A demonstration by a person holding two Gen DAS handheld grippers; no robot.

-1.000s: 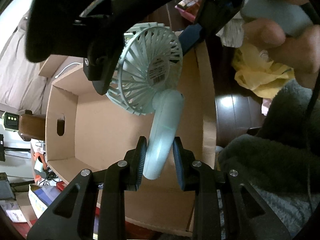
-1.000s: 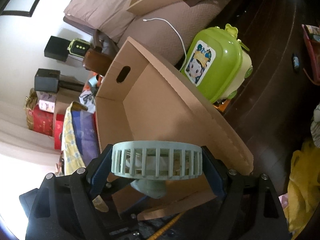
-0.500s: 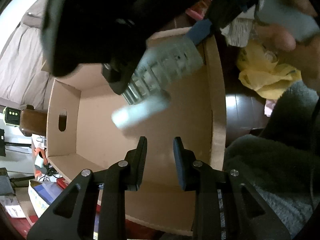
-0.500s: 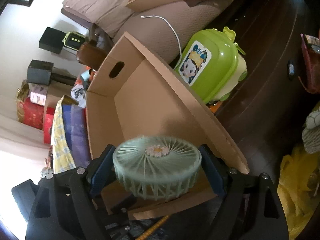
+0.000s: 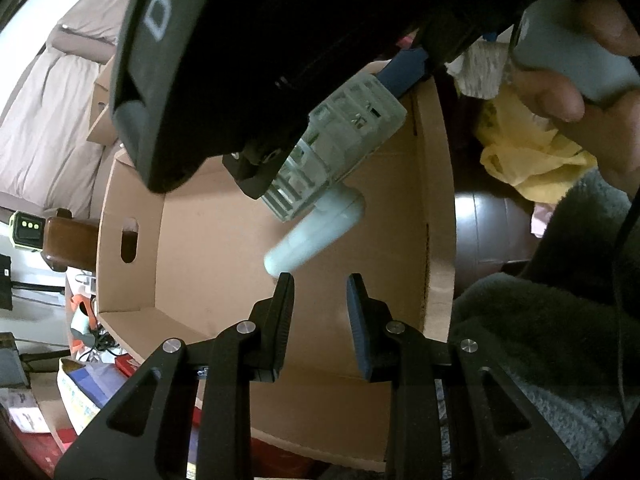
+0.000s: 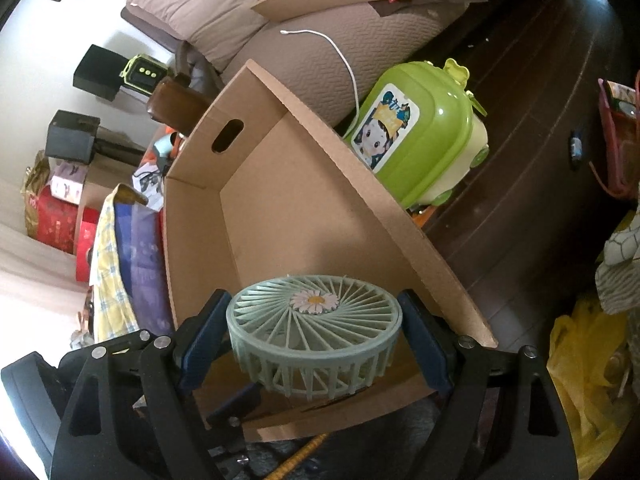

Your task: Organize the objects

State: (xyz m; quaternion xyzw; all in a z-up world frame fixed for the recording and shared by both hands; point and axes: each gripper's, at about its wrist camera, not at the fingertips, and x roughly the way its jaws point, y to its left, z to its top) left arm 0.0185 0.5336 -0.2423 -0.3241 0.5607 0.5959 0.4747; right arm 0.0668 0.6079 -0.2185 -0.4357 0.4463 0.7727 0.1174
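Left tongs (image 5: 318,312): yours stand at the bottom centre of the left wrist view, jaws a narrow gap apart with nothing between them; they hover over the box, free for the next item.
Fan handle (image 5: 312,236): it juts down and to the left from the fan head, its rounded end just above your left tongs' tip; whether it touches, I cannot tell.
Cardboard box (image 5: 132,184): it fills the middle of the left wrist view, open side towards you, inside bare as far as shown, so it looks like the place meant for the items.
Fan (image 6: 314,336): in the right wrist view it sits at the bottom centre, daisy face up, held in the air over the near corner of the box and not yet set down.
Right tongs (image 6: 316,342): you have them spread wide and clamped on the fan's round rim, one blue pad on each side; gripping the rim leaves the handle hanging clear.
Hand (image 5: 576,76): at the upper right of the left wrist view your fingers wrap the grey grip of the right tool.
Green toy case (image 6: 420,132): it stands beyond the box's far wall, upper right, on the dark floor (image 6: 520,184).
Step in hand: probably lowering the fan into the box; watch the handle near the wall.
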